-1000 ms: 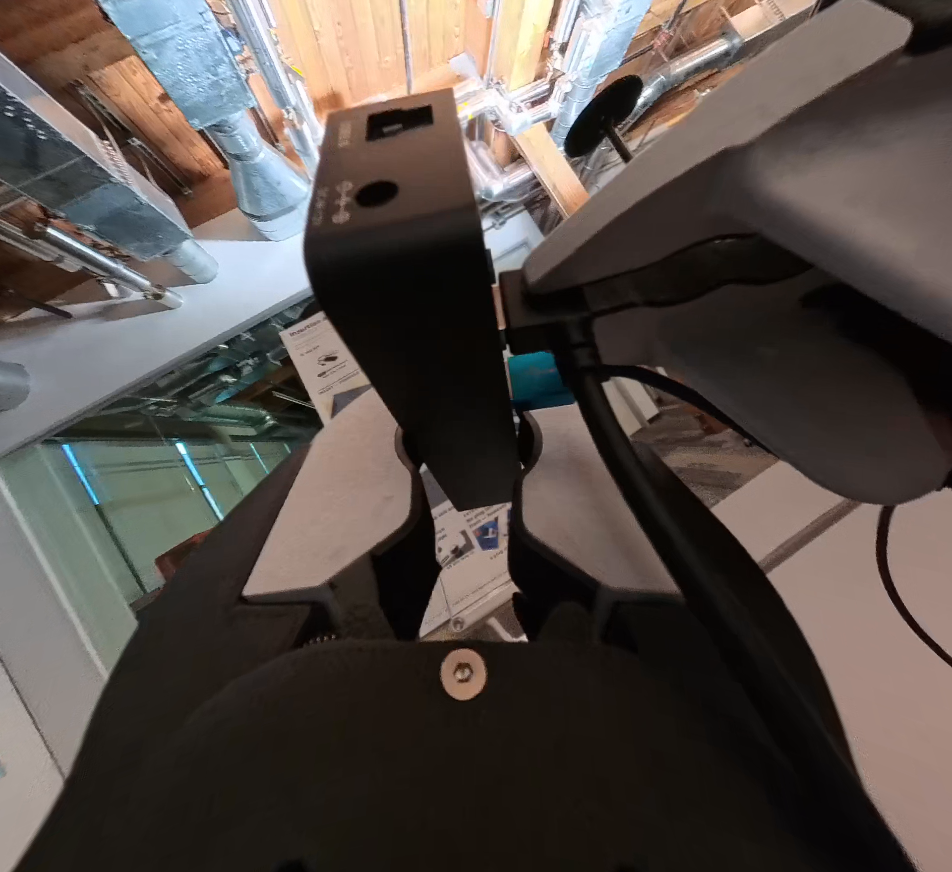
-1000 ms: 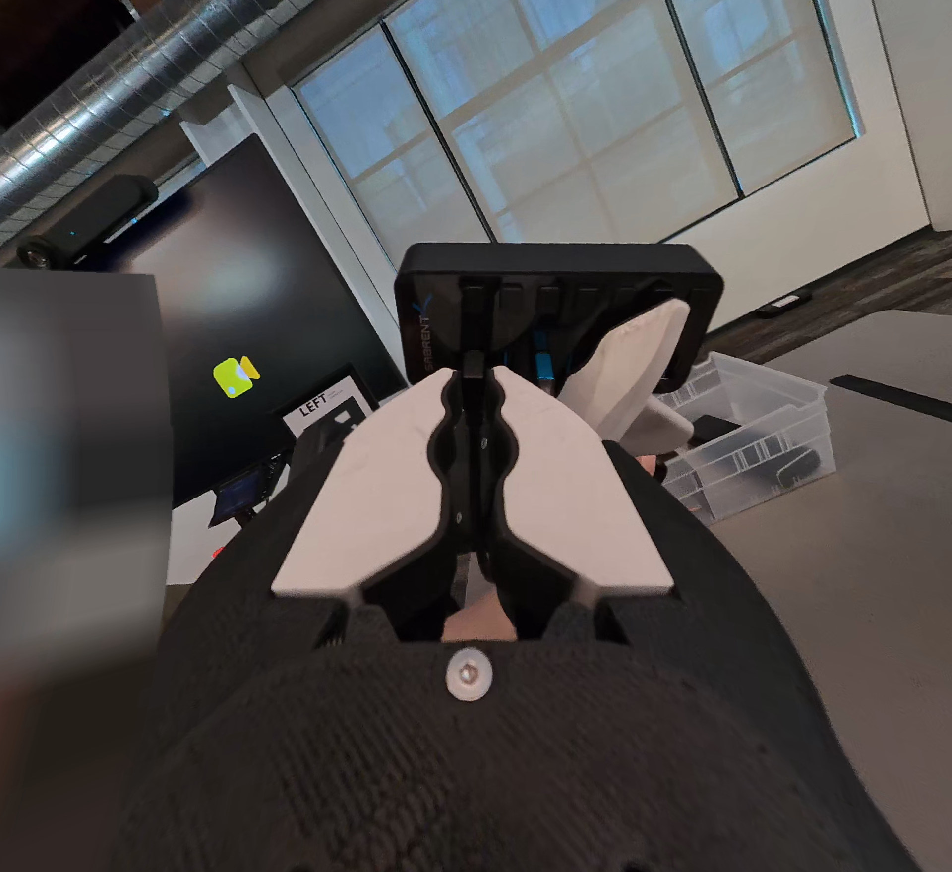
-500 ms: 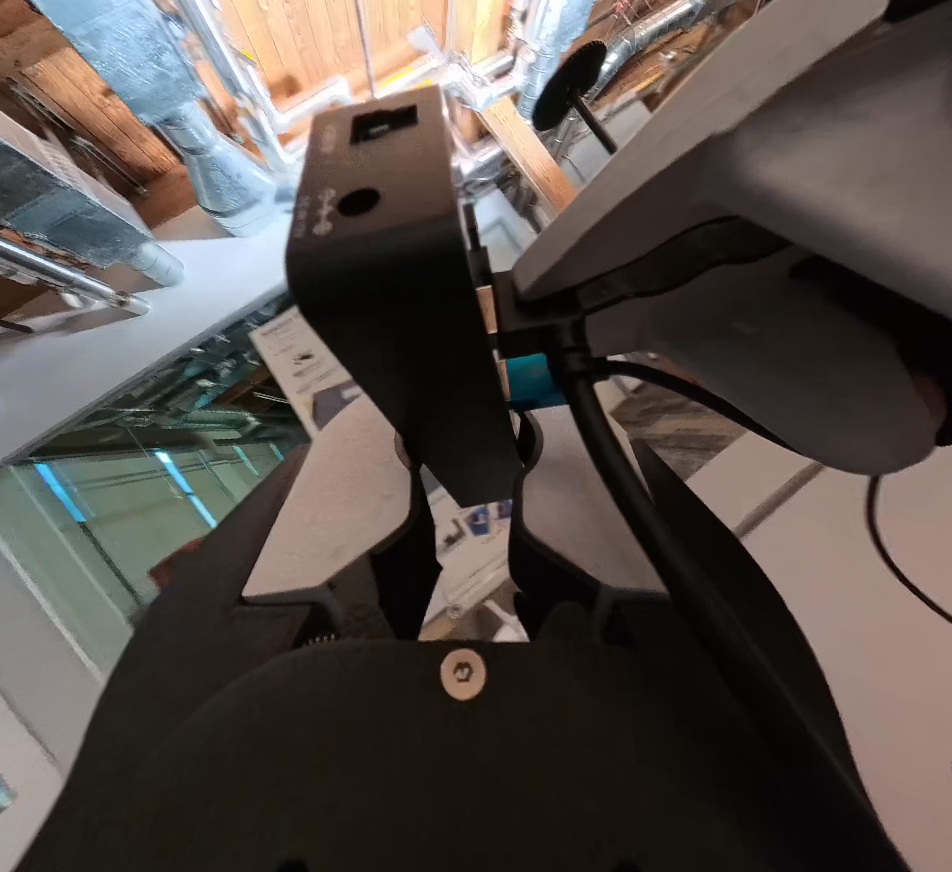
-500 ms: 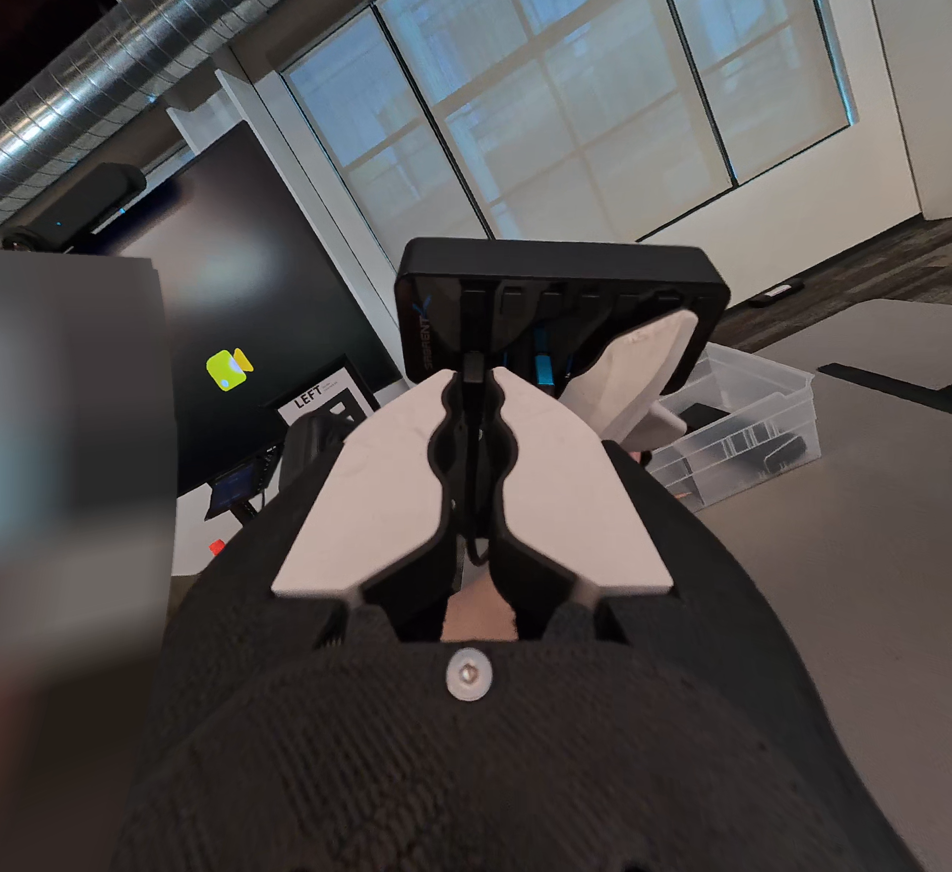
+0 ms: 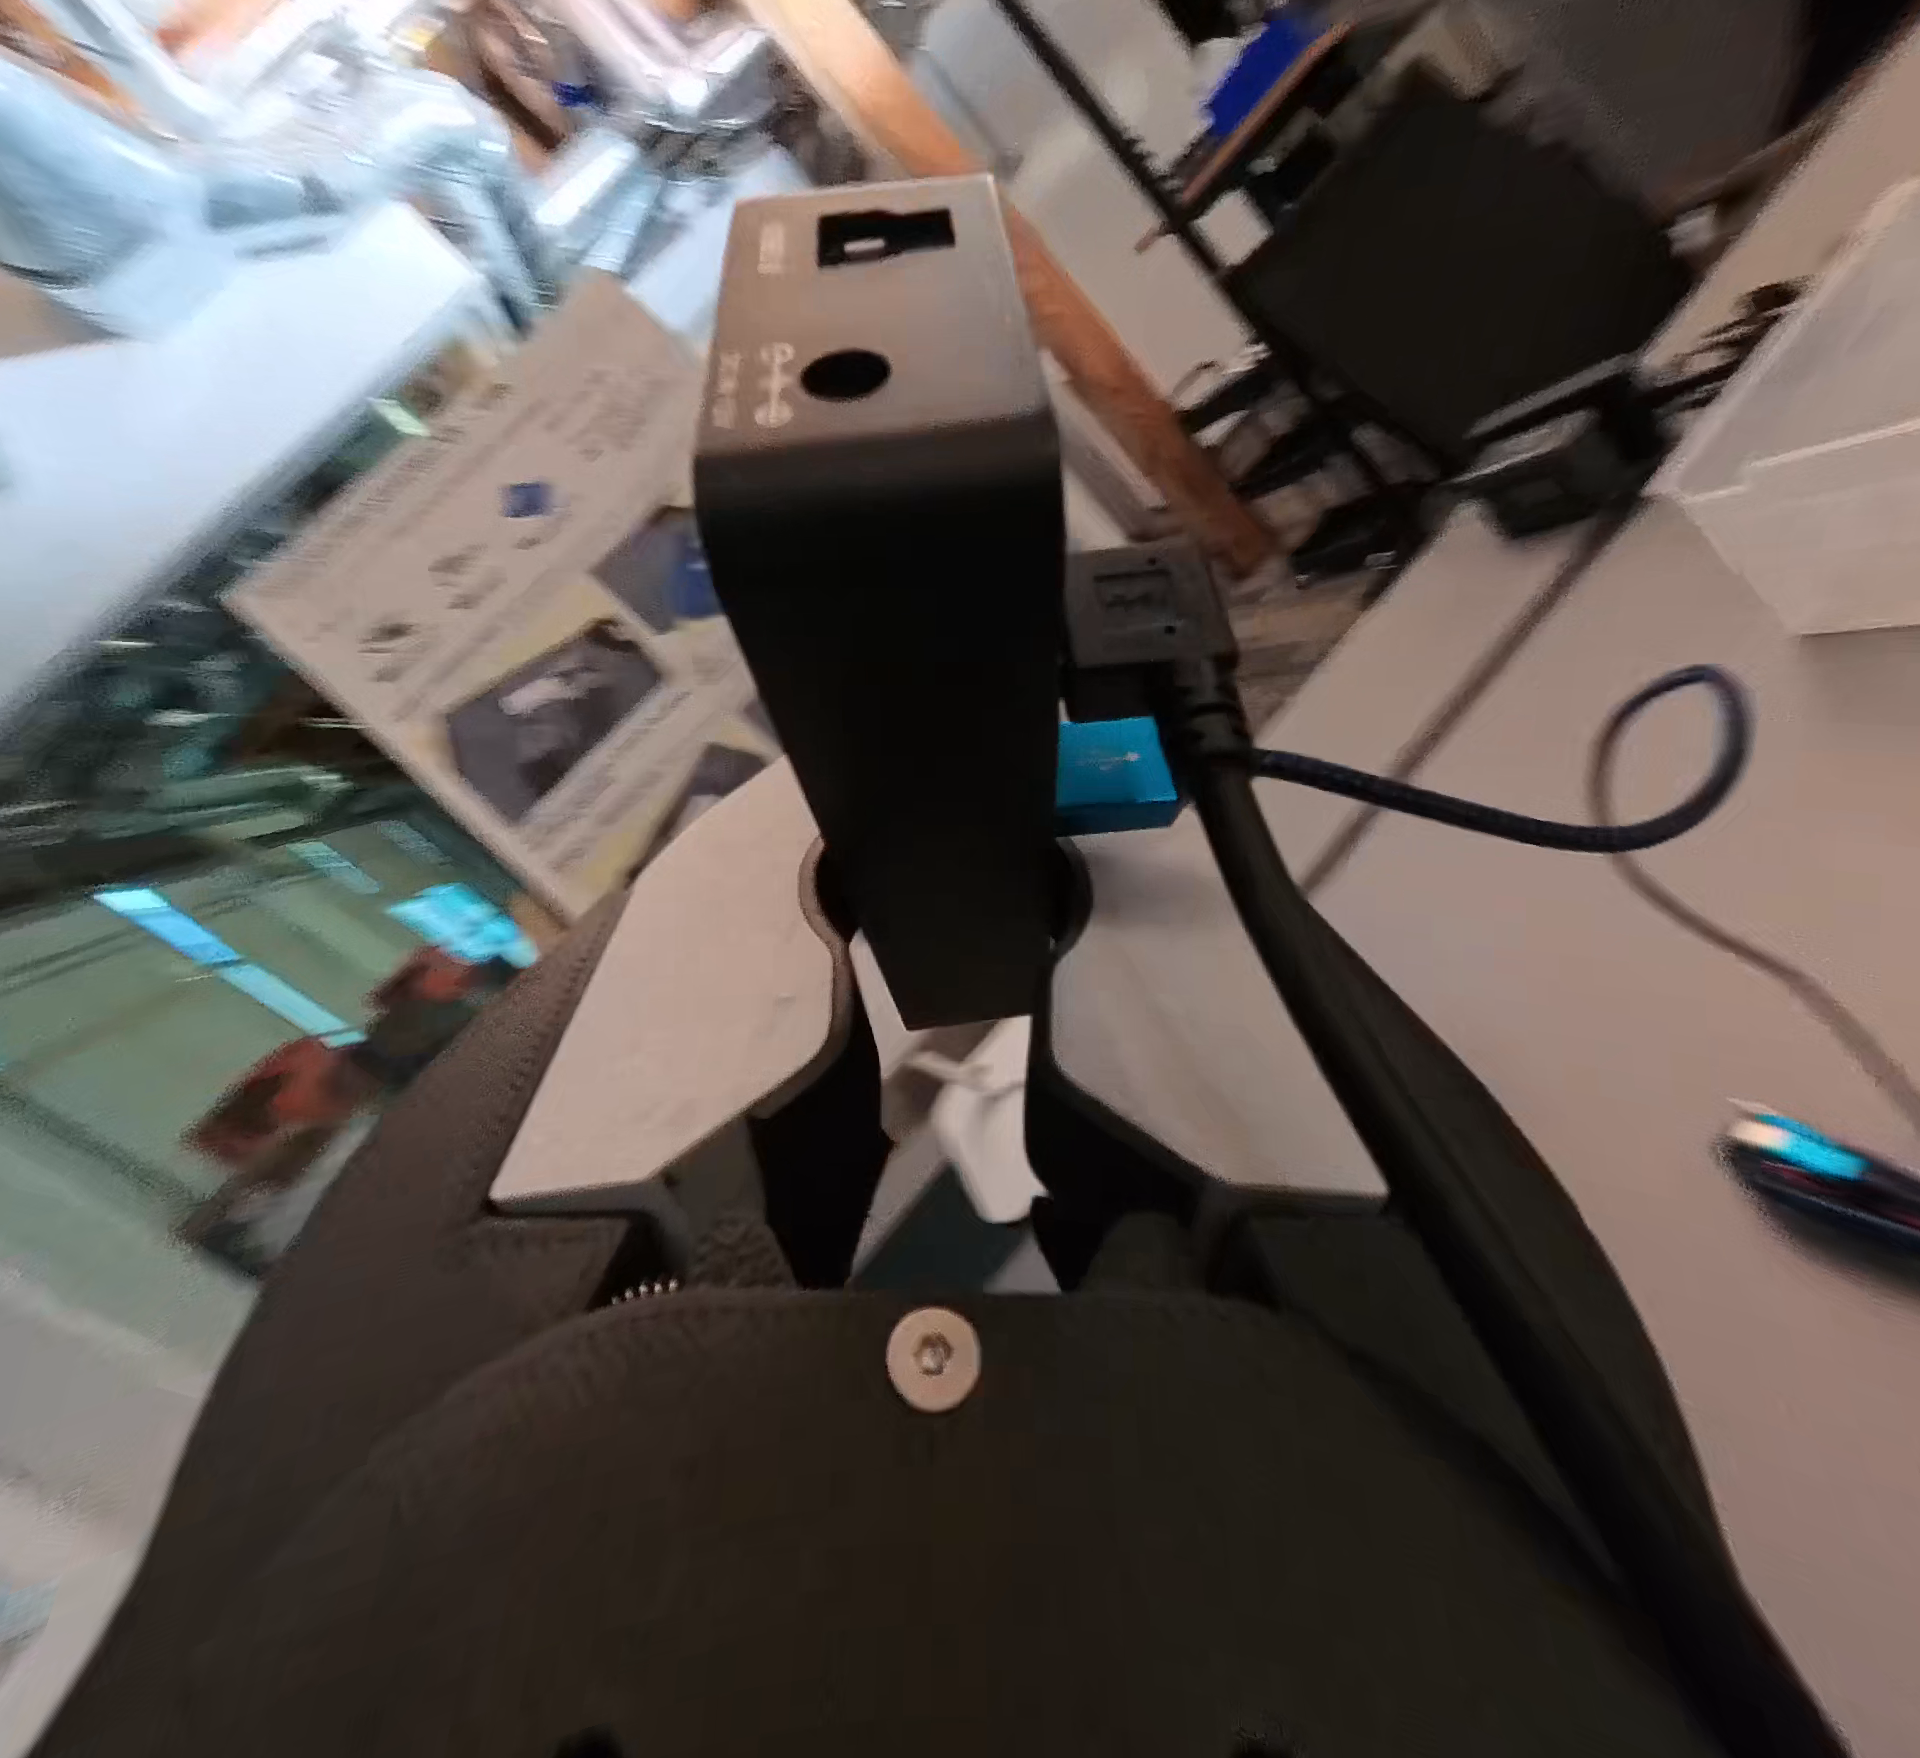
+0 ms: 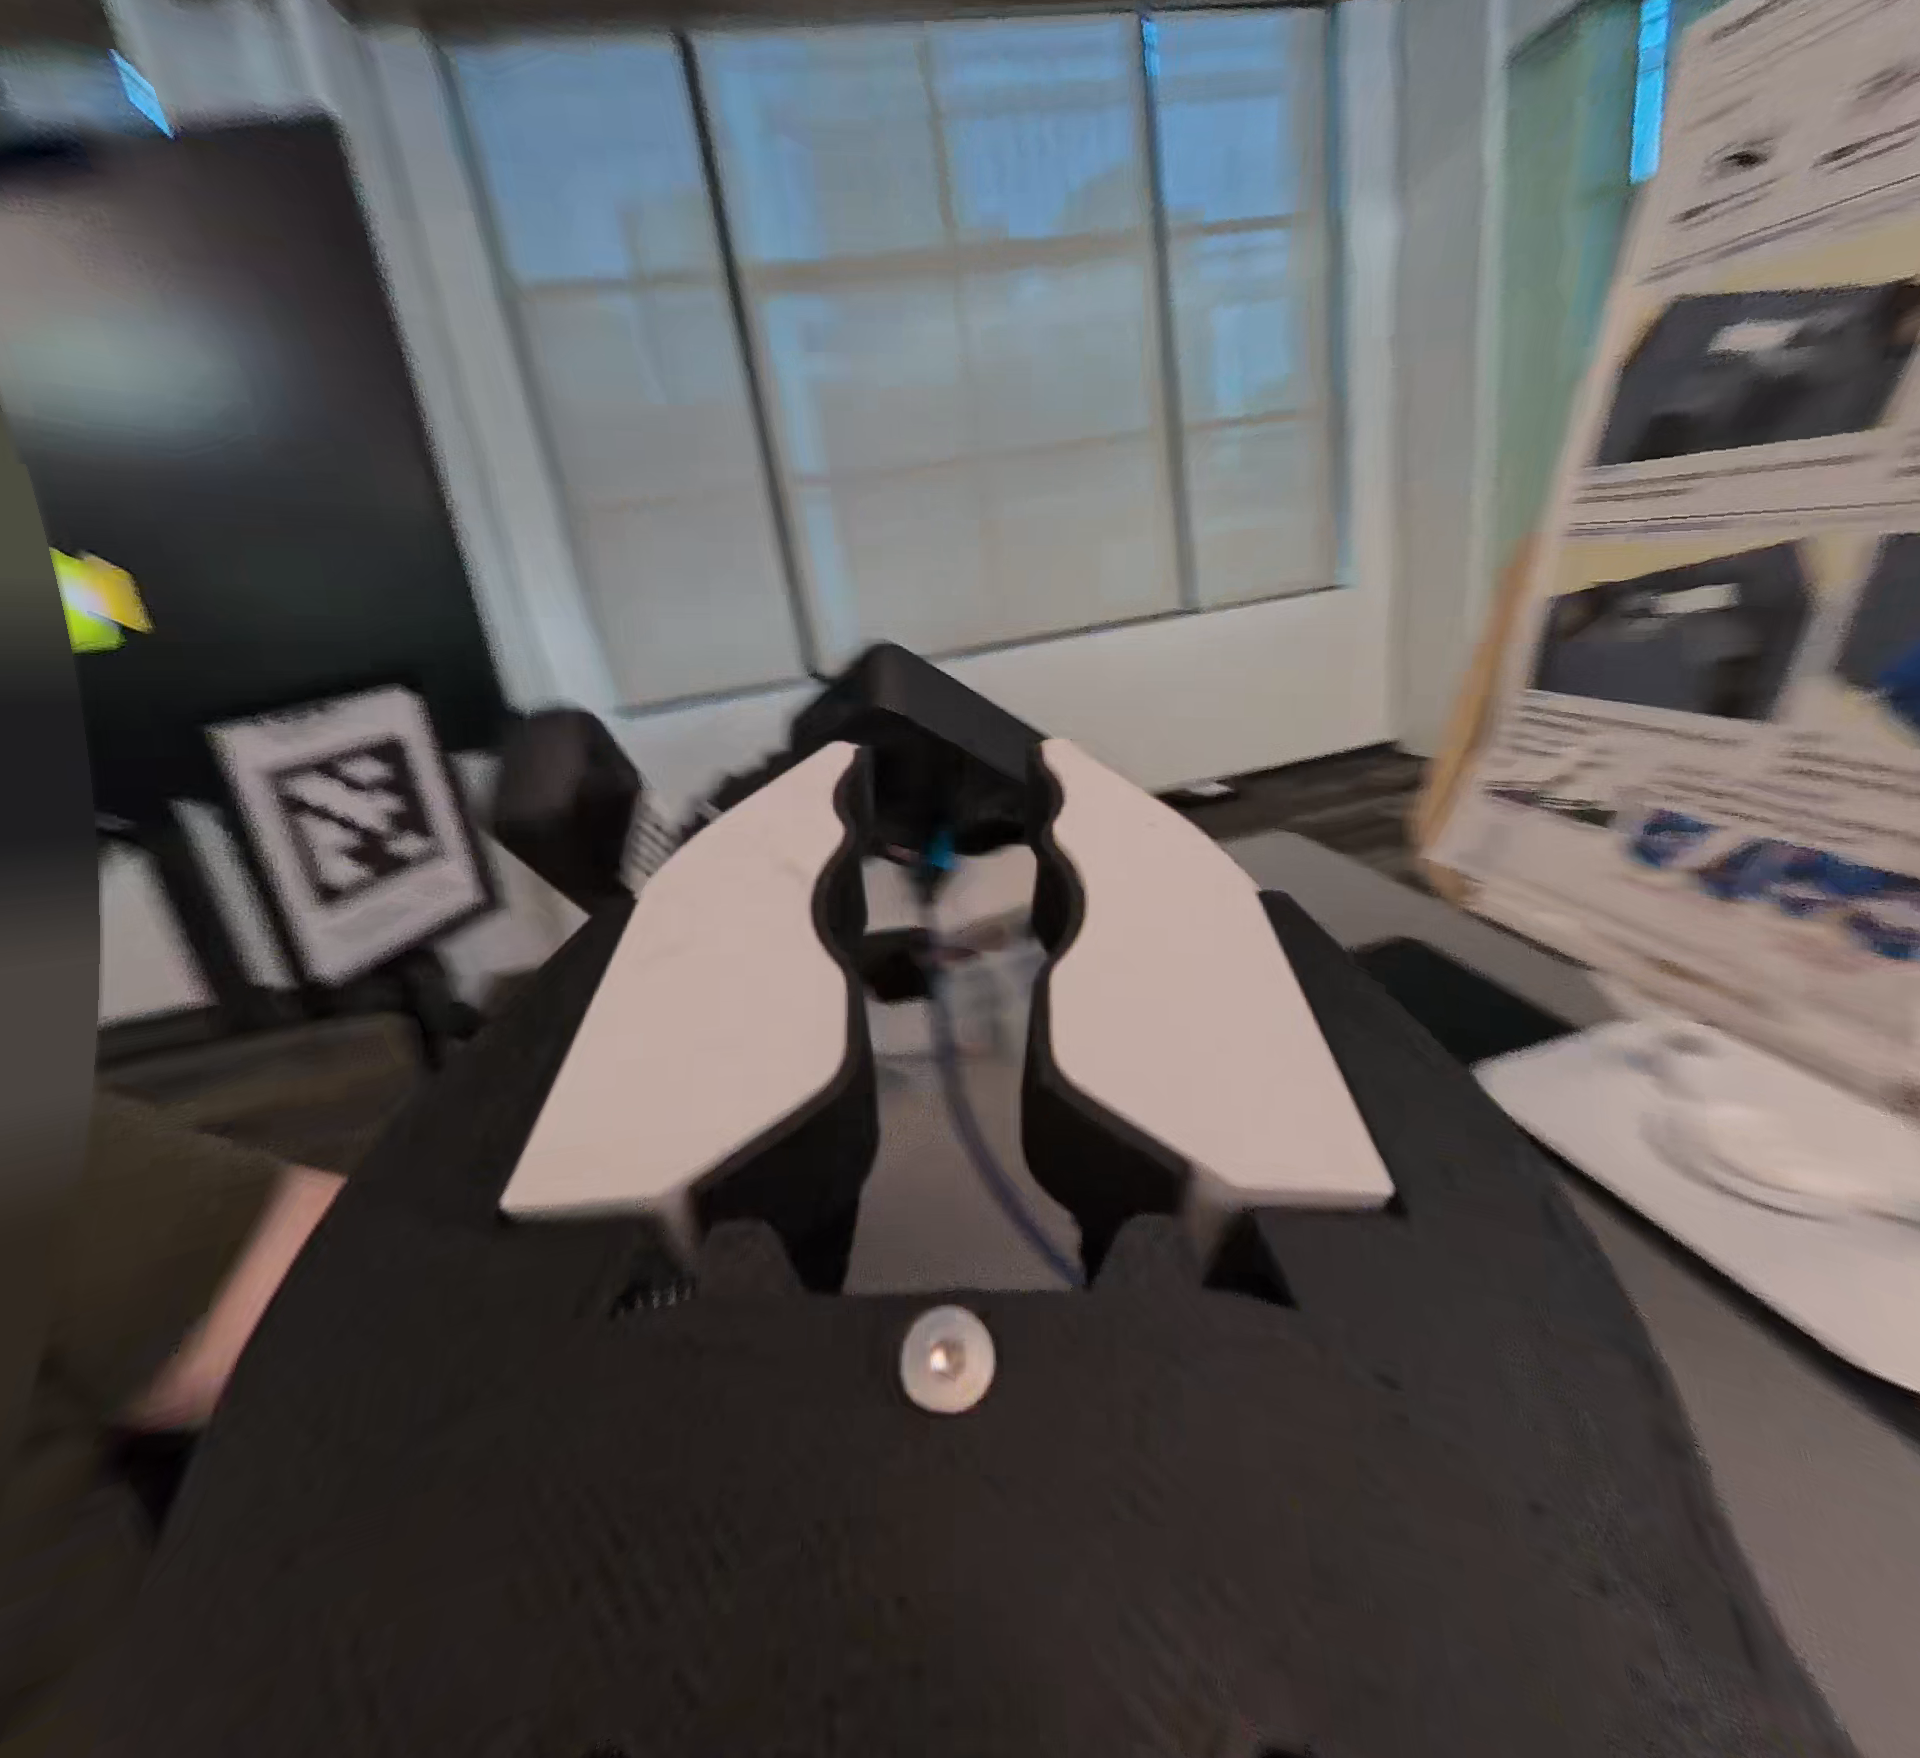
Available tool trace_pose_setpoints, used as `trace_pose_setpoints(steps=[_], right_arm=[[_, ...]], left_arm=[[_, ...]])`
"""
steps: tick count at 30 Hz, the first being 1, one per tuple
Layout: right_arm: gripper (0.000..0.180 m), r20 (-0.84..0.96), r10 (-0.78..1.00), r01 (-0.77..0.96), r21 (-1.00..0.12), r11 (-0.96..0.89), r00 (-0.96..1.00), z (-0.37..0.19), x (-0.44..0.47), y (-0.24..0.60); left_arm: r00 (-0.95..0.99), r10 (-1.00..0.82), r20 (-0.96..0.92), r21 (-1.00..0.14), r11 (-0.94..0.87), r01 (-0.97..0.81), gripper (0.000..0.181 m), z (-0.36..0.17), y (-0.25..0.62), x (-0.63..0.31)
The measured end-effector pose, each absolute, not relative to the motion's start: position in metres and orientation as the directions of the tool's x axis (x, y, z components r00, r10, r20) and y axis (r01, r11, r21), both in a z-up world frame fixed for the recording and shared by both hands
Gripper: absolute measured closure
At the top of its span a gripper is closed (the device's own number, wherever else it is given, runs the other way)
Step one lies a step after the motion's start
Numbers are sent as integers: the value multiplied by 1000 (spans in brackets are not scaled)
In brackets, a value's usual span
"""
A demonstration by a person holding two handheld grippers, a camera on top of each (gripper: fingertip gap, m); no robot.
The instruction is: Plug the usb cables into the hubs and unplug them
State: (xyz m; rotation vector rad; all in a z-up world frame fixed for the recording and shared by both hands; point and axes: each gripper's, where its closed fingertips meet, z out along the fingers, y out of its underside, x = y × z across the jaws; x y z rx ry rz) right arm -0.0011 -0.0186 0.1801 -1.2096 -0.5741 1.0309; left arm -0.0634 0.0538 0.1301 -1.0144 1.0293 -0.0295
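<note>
Office room behind: large window (image 6: 894, 337), poster board (image 5: 468, 555), grey table (image 5: 1558, 929); both views motion-blurred. Left gripper (image 5: 940, 898) stood clamped on black hub (image 5: 883, 628), held upright above table. Black plug (image 5: 1138, 612) and blue plug (image 5: 1117, 773) seated in hub's right side, braided cable (image 5: 1455, 804) trailing to table. Right gripper (image 6: 945, 773), half second earlier pinching black plug, was now parted, empty, drawn back; likely insertion finished. Earlier clear bin out of frame; no container visible.
</note>
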Motion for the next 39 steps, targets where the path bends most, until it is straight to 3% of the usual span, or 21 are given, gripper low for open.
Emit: trace_pose_setpoints(steps=[2,4,9,17,22,29,39], right_arm=[[142,-63,838,-210,-976,63,542,161,6,-6],[135,-53,867,-143,-990,21,495,141,0,-5],[129,-65,936,-153,-988,-12,347,131,-31,-11],[122,-64,960,-48,-997,-53,273,110,-71,-11],[149,-125,990,-74,-990,-120,69,115,-75,-38],[151,-174,976,21,-984,-178,135,95,-79,-26],[152,-213,968,-56,-977,-207,131,100,-81,-18]], left_arm=[[443,-683,-580,-814,493,-306,154,118,38,-47],[303,-849,-433,-900,385,-206,153,112,20,-39],[44,-979,-199,-964,188,-187,153,98,-7,-43],[-165,-986,-23,-946,75,-315,154,69,-34,-37],[-300,-952,52,-925,67,-373,152,58,-57,-39],[-266,-961,76,-922,34,-385,150,51,-47,-36],[-248,-963,108,-940,-18,-340,151,58,-38,-37]])
